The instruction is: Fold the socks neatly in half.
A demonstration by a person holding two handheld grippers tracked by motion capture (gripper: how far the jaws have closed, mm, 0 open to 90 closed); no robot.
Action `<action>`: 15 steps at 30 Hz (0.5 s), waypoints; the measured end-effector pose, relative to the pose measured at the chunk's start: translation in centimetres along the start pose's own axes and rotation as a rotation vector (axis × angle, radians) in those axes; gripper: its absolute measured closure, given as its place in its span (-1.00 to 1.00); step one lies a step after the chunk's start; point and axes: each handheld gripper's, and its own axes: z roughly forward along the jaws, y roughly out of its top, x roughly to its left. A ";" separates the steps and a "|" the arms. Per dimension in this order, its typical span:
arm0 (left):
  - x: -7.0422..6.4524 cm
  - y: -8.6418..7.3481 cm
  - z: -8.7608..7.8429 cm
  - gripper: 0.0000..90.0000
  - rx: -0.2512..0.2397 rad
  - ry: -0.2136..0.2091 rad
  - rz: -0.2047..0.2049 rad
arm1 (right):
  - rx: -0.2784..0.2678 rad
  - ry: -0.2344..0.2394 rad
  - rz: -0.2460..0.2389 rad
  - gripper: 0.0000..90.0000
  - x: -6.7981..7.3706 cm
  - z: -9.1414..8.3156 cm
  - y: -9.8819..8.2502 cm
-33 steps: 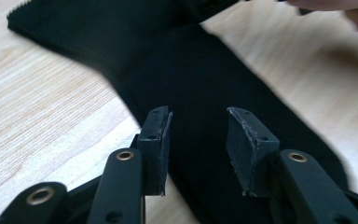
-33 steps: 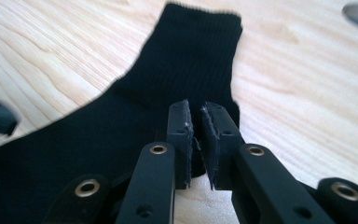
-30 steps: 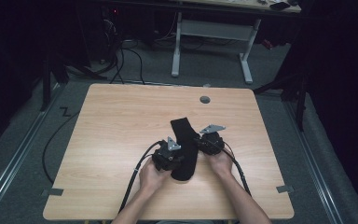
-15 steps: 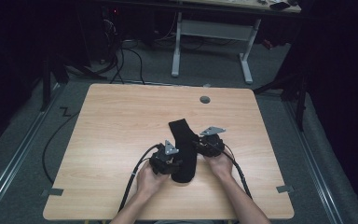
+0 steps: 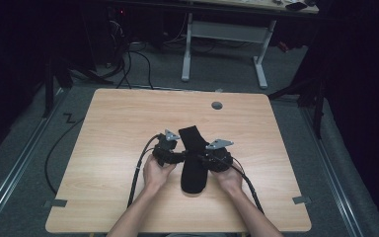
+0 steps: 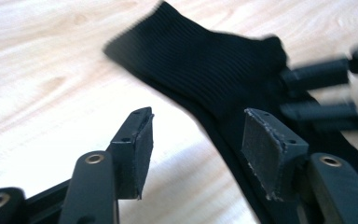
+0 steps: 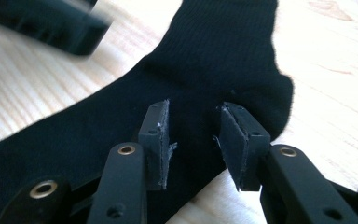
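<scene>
High view: a black sock [image 5: 193, 160] lies on the wooden worktop [image 5: 113, 123], between two hand-held grippers.

The left gripper [image 5: 173, 157] sits just beside the sock's left edge. In the left gripper view its fingers [image 6: 140, 149] stand apart, having just been opening, with bare wood and the sock's edge between them and nothing pinched. The right gripper [image 5: 206, 161] rests at the sock's right side. In the right gripper view its fingers [image 7: 156, 140] are spread over the sock near the heel, and its pads do not press on the cloth. The sock lies flat, cuff away from the person.
</scene>
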 end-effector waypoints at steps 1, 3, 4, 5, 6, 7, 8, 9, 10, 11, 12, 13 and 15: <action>0.2 0.1 0.0 -0.07 -0.016 0.001 -0.010 | 0.002 0.003 -0.005 0.40 0.1 0.0 -0.1; 0.4 0.2 0.2 -0.09 -0.006 -0.002 -0.029 | -0.006 0.010 -0.012 0.40 0.3 -0.1 -0.4; 0.5 0.4 0.5 -0.13 0.013 0.005 -0.023 | -0.008 0.013 -0.015 0.40 0.4 -0.1 -0.5; 0.6 0.4 0.7 -0.15 0.020 0.012 -0.016 | -0.012 0.013 -0.022 0.40 0.6 -0.2 -0.6; 0.6 0.6 0.8 -0.15 0.023 0.014 -0.013 | -0.011 0.014 -0.028 0.40 0.7 -0.3 -0.7; 0.6 0.8 0.9 -0.16 0.025 0.014 -0.011 | -0.011 0.016 -0.034 0.40 0.7 -0.4 -0.8; 0.6 0.9 0.9 -0.18 0.018 0.020 -0.010 | -0.007 0.020 -0.036 0.40 0.8 -0.5 -0.8; 0.6 1.1 1.0 -0.18 0.018 0.016 -0.008 | -0.010 0.025 -0.034 0.40 0.8 -0.6 -1.0; 0.5 1.3 1.1 -0.19 0.018 0.016 -0.009 | -0.016 0.031 -0.033 0.40 0.9 -0.7 -1.2; 0.5 1.5 1.3 -0.20 0.015 0.021 -0.008 | -0.021 0.032 -0.040 0.40 0.9 -0.8 -1.3; 0.5 1.7 1.5 -0.20 0.020 0.027 -0.003 | -0.022 0.034 -0.043 0.40 0.9 -0.9 -1.5; 0.5 1.9 1.6 -0.21 0.016 0.026 -0.005 | -0.021 0.035 -0.041 0.40 1.0 -1.0 -1.6; 0.7 2.1 2.0 -0.21 0.023 0.024 -0.015 | -0.022 0.037 -0.052 0.41 1.1 -1.3 -1.8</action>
